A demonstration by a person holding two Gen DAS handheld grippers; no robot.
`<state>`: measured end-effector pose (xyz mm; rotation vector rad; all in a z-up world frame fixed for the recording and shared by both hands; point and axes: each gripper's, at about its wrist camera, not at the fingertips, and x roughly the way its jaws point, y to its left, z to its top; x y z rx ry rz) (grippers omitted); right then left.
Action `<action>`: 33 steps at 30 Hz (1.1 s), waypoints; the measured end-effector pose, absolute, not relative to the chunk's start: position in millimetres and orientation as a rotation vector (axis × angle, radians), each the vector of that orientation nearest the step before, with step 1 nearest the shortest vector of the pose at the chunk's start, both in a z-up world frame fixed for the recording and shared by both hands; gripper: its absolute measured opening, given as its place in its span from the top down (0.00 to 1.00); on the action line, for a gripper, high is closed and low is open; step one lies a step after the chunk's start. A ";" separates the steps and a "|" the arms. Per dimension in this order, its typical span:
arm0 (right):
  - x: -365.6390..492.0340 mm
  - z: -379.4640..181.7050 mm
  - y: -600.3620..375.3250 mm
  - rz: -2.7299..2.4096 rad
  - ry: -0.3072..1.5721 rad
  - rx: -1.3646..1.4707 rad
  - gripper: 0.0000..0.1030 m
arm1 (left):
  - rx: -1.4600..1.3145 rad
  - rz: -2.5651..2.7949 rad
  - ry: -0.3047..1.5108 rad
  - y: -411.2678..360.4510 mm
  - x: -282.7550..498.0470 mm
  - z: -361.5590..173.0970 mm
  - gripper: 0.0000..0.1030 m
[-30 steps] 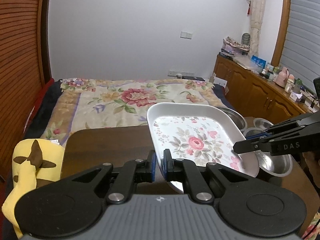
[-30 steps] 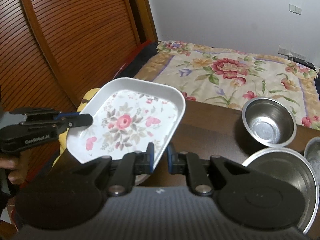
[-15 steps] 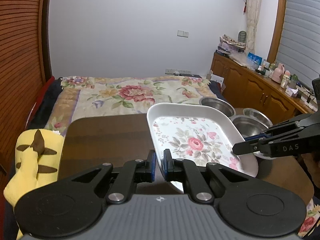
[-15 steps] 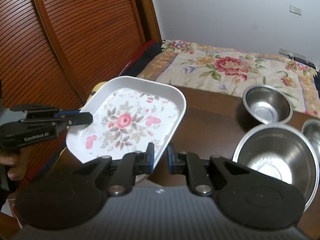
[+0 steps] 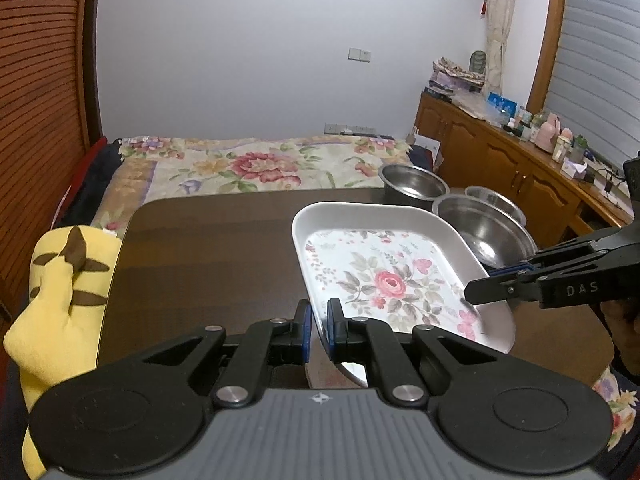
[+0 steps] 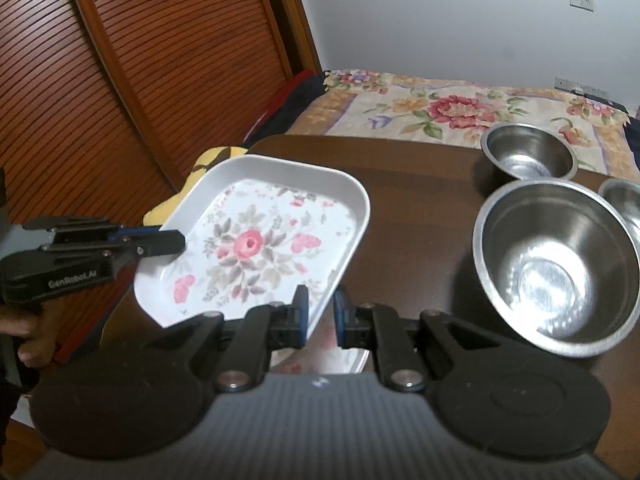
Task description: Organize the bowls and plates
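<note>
The floral plate [image 5: 392,280] is carried clear of the dark table [image 5: 208,248], pinched on two opposite rims. The left gripper [image 5: 318,330] is clamped on the plate's left edge, and the right gripper [image 6: 320,318] is clamped on its right edge; each pair of jaws stands nearly closed with only the thin rim between the blue pads. The plate's long axis runs away from the person toward the bed [image 5: 256,164], tilted slightly. In the right wrist view, bare tabletop lies directly beneath and beyond the plate, with the large steel bowl [image 6: 560,272] to its right, a smaller bowl [image 6: 528,156] behind it and a third bowl [image 6: 624,204] at the frame edge. Judged from this, the plate is mid-transfer, and setting it down will require both hands lowering evenly while keeping its right rim apart from the large bowl.
</note>
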<state>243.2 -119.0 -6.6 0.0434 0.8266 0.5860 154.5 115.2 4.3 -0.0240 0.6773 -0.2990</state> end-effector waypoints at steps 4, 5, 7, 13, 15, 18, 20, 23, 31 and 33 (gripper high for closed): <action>234.1 -6.5 -122.5 0.599 0.822 0.055 0.86 | -0.024 -0.296 0.682 113.3 140.4 3.3 0.92; 231.5 -6.2 -123.4 0.603 0.819 0.058 0.86 | -0.027 -0.297 0.682 113.2 137.0 3.9 0.92; 227.3 -6.5 -127.1 0.608 0.815 0.072 0.86 | -0.028 -0.297 0.679 112.4 130.6 4.9 0.92; 217.4 -15.1 -137.1 0.637 0.796 0.145 0.86 | -0.060 -0.295 0.674 114.6 116.2 3.7 0.92; 216.4 -19.8 -138.9 0.650 0.801 0.153 0.86 | -0.068 -0.300 0.673 115.3 114.4 2.3 0.92; 216.3 -22.9 -141.0 0.653 0.798 0.161 0.86 | -0.072 -0.304 0.691 113.6 113.8 -5.5 0.92; 214.4 -25.1 -142.0 0.650 0.794 0.165 0.86 | -0.077 -0.309 0.702 112.3 112.5 -11.4 0.92; 211.2 -31.2 -145.3 0.648 0.795 0.179 0.86 | -0.091 -0.313 0.717 111.3 109.9 -20.8 0.92; 204.4 -52.4 -151.8 0.628 0.805 0.198 0.86 | -0.094 -0.310 0.743 104.6 109.0 -43.0 0.92; 204.3 -56.2 -152.8 0.620 0.808 0.205 0.86 | -0.092 -0.310 0.746 103.7 109.7 -47.3 0.92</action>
